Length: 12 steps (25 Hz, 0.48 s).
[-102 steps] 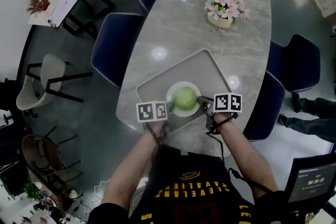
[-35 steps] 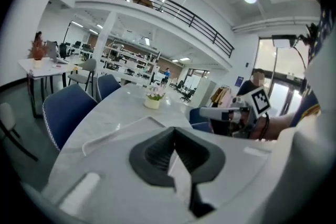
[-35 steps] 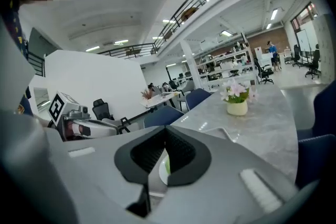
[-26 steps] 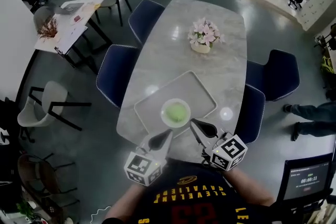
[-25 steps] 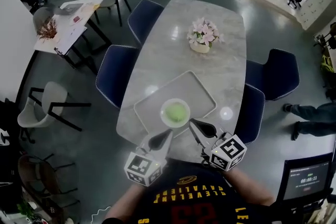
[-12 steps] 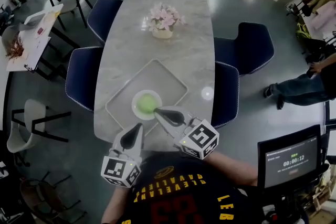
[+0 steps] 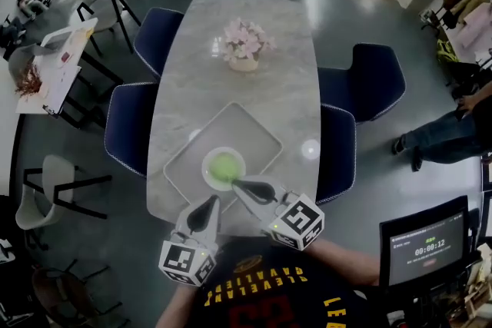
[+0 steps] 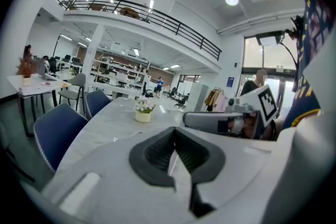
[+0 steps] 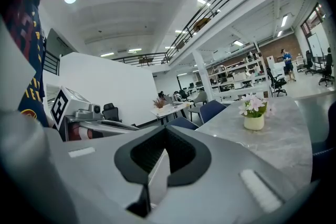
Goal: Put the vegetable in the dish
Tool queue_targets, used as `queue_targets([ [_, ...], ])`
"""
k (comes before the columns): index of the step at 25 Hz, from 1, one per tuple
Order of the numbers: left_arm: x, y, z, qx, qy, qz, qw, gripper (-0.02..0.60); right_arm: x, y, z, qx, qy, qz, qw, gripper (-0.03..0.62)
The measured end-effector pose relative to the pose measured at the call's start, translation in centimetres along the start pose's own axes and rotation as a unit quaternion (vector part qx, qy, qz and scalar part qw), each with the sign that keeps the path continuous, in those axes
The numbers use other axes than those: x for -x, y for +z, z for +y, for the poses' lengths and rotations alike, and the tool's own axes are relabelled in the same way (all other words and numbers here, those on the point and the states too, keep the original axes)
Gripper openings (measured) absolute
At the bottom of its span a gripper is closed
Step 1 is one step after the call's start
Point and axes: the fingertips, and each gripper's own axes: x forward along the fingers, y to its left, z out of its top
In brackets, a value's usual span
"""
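Note:
A round green vegetable (image 7: 224, 164) lies in a white dish (image 7: 211, 173) on a grey tray (image 7: 254, 136) near the marble table's front end. Both grippers are held up close to the person's chest, level and pointing along the table. My left gripper (image 7: 212, 202) is shut and empty, short of the table's front edge. My right gripper (image 7: 236, 182) is also shut and empty, its tip above the dish's near rim. The left gripper view shows closed jaws (image 8: 176, 136) and the right gripper (image 8: 220, 120) alongside. Closed jaws (image 9: 165, 136) fill the right gripper view; neither gripper view shows the dish.
A vase of pink flowers (image 7: 244, 44) stands at the table's far half. Dark blue chairs (image 7: 127, 127) (image 7: 336, 150) flank the table. A monitor on a stand (image 7: 427, 242) is at my right, and a person's legs (image 7: 442, 136) are beyond it.
Four seconds ago both grippers were down at the dish beside the vegetable; now they are raised and drawn back, and the vegetable stays in the dish. In the last second only the head view shifted.

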Motion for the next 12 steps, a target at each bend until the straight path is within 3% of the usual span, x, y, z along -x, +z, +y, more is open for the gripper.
queue_targets([
  [12,1.4,0.0,-0.7,-0.001,0.005,-0.014,0.9999,0.002,0.8,-1.0,1.4,0.005,0.001,0.013,1.000,0.008],
])
